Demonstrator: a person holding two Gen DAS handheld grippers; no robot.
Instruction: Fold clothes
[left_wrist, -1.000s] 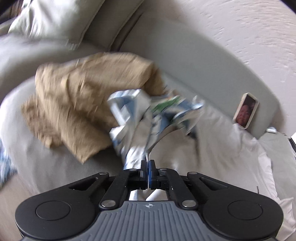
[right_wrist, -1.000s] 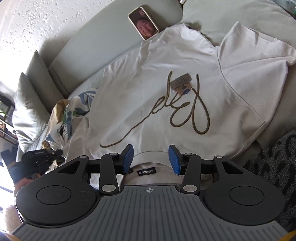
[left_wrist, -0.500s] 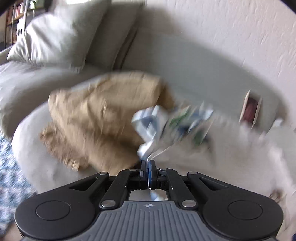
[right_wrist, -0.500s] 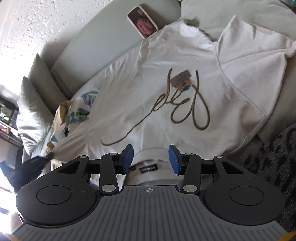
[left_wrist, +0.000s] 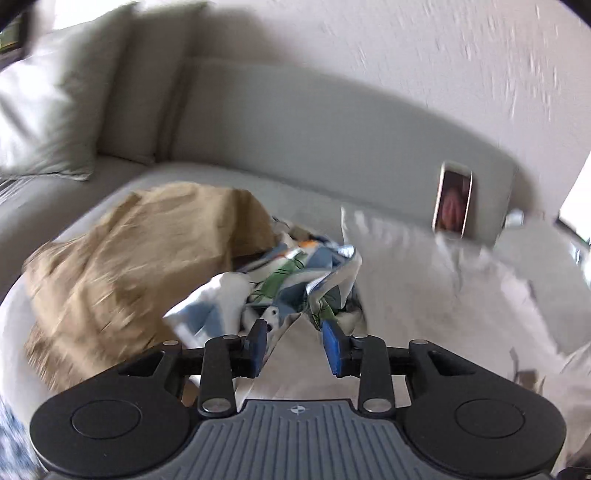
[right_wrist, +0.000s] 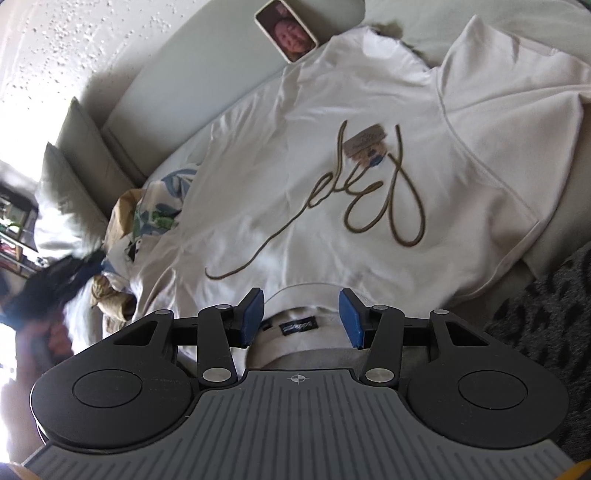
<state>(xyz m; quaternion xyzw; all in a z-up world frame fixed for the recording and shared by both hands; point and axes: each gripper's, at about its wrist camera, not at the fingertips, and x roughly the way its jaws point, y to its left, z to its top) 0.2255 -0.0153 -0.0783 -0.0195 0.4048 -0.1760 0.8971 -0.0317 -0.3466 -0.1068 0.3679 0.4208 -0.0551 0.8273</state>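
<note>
One sofa (right_wrist: 192, 70) carries everything, and the white T-shirt (right_wrist: 332, 184) spread flat on its seat is the largest thing on it. The shirt lies with its collar (right_wrist: 310, 317) at the near edge and its hem far off by the phone (right_wrist: 286, 35) propped on the backrest, so its long axis runs straight away from the right tool (right_wrist: 301, 319). That tool hovers at the collar with its jaws apart, nothing between the pads, the neck label just ahead. It is the nearer one to the shirt, and probably the one to start the fold.

To the shirt's left sits a heap of a tan garment (left_wrist: 140, 266) and a printed cloth (left_wrist: 291, 280). The left tool (left_wrist: 293, 341) is at the near edge of that cloth; its jaws have just been opening, and the pads stand apart with a fold of cloth lying between them, apparently unpinched. Its view is blurred, so contact cannot be told for certain.
</note>
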